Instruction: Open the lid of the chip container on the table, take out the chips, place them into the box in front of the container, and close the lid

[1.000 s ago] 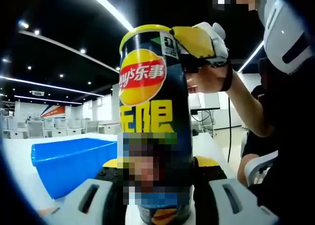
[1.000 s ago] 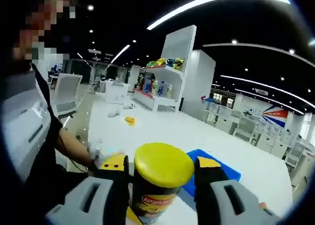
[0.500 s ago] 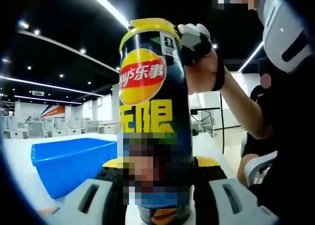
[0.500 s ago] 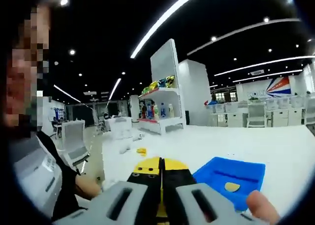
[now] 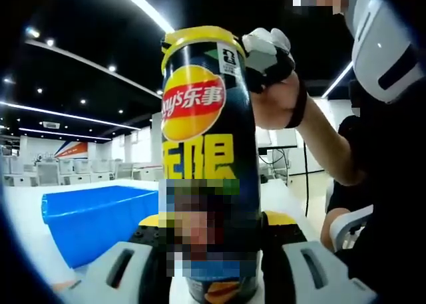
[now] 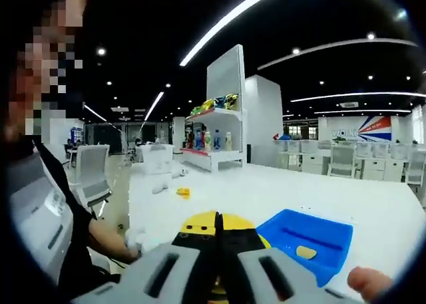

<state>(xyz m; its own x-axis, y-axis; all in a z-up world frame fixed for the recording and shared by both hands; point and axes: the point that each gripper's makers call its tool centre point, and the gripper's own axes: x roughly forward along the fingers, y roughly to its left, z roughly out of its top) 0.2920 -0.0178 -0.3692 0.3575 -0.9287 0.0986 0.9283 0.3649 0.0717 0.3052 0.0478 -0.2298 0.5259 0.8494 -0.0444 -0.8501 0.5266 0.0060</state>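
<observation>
The dark chip can [image 5: 203, 151] stands upright between the jaws of my left gripper [image 5: 216, 224], which is shut on its lower body. Its yellow lid [image 5: 197, 35] sits on top. My right gripper [image 5: 265, 52], in a gloved hand, comes in from the upper right and touches the lid's edge. In the right gripper view my right gripper [image 6: 218, 225] has its jaws pressed together on the lid's rim [image 6: 263, 241], with yellow showing just beside them. The blue box [image 6: 313, 237] lies beyond on the white table, with one chip [image 6: 306, 252] in it. The blue box [image 5: 93, 214] also lies left of the can.
The person's body and arm [image 5: 333, 151] are close on the right of the can. A fingertip [image 6: 369, 281] shows at the lower right. A small yellow object [image 6: 182, 193] lies farther off on the white table [image 6: 266, 191]. A shelf with goods [image 6: 213, 131] stands behind.
My right gripper's jaws stood open around the lid one second ago and then shut on its edge. The lid's right side rose slightly and has settled. The can and left gripper have not moved.
</observation>
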